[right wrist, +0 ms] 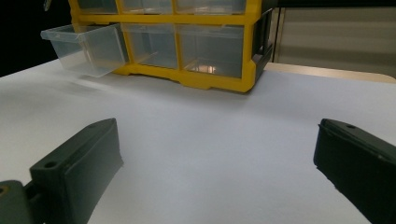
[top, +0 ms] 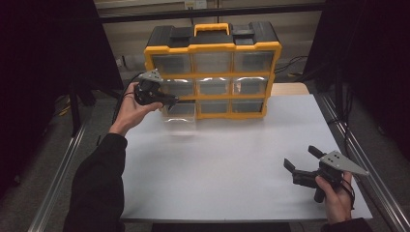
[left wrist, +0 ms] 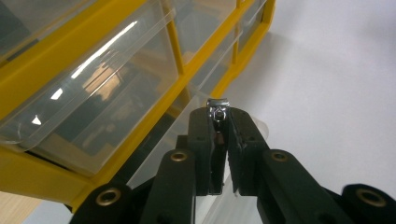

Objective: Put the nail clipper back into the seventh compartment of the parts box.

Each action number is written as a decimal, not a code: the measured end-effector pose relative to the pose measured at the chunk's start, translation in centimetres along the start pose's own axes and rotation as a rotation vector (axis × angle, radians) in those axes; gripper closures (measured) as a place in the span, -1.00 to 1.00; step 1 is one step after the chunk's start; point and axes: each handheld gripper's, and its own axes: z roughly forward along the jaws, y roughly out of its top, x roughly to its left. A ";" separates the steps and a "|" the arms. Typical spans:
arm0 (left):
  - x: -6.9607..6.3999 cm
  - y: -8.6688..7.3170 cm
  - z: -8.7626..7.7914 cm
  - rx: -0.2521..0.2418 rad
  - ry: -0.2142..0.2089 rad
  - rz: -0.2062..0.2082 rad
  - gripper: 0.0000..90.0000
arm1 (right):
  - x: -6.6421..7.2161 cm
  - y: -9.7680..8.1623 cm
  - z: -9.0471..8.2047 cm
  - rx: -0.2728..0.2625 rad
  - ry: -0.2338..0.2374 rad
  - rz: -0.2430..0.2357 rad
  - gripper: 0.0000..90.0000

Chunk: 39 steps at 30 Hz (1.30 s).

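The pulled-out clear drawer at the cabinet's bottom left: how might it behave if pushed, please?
The clear drawer looks thin-walled and empty, so probably light. Hanging part-way out of the yellow cabinet, it should slide back easily, though it may tilt or jam if pushed off-centre.

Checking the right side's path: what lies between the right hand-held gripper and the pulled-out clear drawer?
Nothing: bare white table runs from the open right hand-held gripper to the pulled-out drawer, as the right gripper view shows.

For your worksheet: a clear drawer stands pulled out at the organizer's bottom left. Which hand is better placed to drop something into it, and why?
The left. Its gripper hangs over the open drawer, jaws shut on a small metal piece. The right gripper sits far off near the table's front edge, open and empty.
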 end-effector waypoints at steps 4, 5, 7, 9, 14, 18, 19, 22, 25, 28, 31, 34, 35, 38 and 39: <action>0.4 0.2 0.2 0.030 0.001 0.013 0.79 | 0.0 0.0 0.0 0.000 0.002 0.001 -0.99; 0.4 0.2 0.2 0.033 0.003 0.010 0.79 | 0.0 0.0 0.0 0.001 0.002 -0.001 -0.99; 0.3 0.3 0.5 0.040 0.014 0.014 0.78 | 0.0 0.0 0.0 0.001 0.002 -0.003 -0.99; 0.4 0.5 0.6 0.047 0.016 0.027 0.79 | 0.0 0.0 0.0 0.001 0.002 -0.002 -0.99; 0.6 0.6 1.1 0.084 0.019 0.035 0.79 | 0.0 0.0 0.0 0.003 0.003 -0.004 -0.99; 0.7 0.4 1.4 0.115 0.009 0.031 0.79 | 0.0 0.0 0.0 0.004 0.004 -0.003 -0.99; 0.7 0.4 1.5 0.114 0.014 0.033 0.79 | 0.0 0.0 0.0 0.003 0.003 -0.002 -0.99; 0.8 0.3 1.7 0.138 0.005 0.026 0.79 | 0.0 0.0 0.0 0.003 0.003 -0.002 -0.99; 0.7 0.2 2.0 0.149 -0.003 0.019 0.79 | 0.1 0.0 0.0 0.002 0.000 -0.003 -0.99; 0.6 0.2 2.2 0.158 0.004 0.025 0.79 | 0.0 0.0 0.0 0.005 0.002 -0.002 -0.99; 0.5 0.2 2.4 0.163 0.005 0.028 0.78 | 0.0 0.0 0.0 0.004 0.004 -0.006 -0.99; 0.3 0.1 2.8 0.174 -0.001 0.029 0.79 | 0.0 0.0 0.0 0.006 0.002 -0.002 -0.99; 0.2 0.0 3.0 0.173 0.000 0.023 0.78 | 0.0 0.0 0.0 0.005 0.004 -0.002 -0.99; 0.2 -0.2 3.3 0.183 0.000 0.024 0.78 | 0.1 0.0 0.0 0.006 0.004 0.000 -0.99; 0.2 -0.4 3.5 0.189 -0.003 0.023 0.78 | 0.1 0.0 0.0 0.008 0.005 -0.001 -0.99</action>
